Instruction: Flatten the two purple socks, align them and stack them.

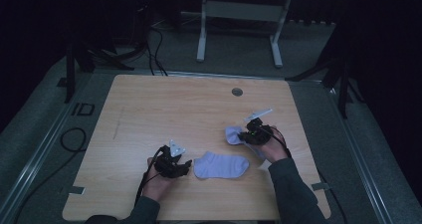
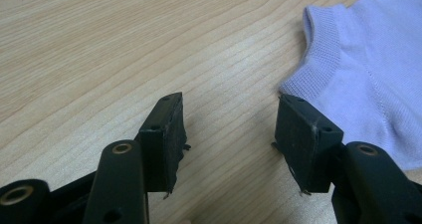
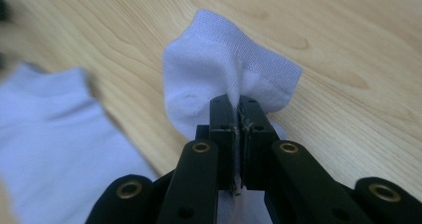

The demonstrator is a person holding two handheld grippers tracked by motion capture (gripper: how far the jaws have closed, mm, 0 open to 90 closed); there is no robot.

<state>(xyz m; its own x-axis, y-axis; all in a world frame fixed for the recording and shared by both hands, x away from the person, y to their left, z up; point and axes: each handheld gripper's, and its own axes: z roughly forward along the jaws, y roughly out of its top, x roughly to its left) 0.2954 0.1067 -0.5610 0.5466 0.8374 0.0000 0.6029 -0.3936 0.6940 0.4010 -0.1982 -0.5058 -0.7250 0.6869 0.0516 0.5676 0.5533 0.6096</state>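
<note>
Two pale lilac ankle socks are on the wooden table (image 1: 164, 104). One sock (image 1: 221, 165) lies flat near the front middle. My left gripper (image 1: 174, 165) stands open just left of it, and in the left gripper view the sock's ribbed cuff (image 2: 358, 79) lies beside the right pad, not between the jaws. My right gripper (image 1: 245, 135) is shut on the second sock (image 1: 233, 134). In the right gripper view that sock (image 3: 224, 74) is pinched between the pads and bunches up off the table, while the flat sock (image 3: 54, 134) lies blurred at the left.
A round cable hole (image 1: 237, 91) sits near the table's far edge. Beyond the table stand a white desk frame (image 1: 239, 25) and dark stands with cables on the grey floor. The person's sleeves come in at the bottom.
</note>
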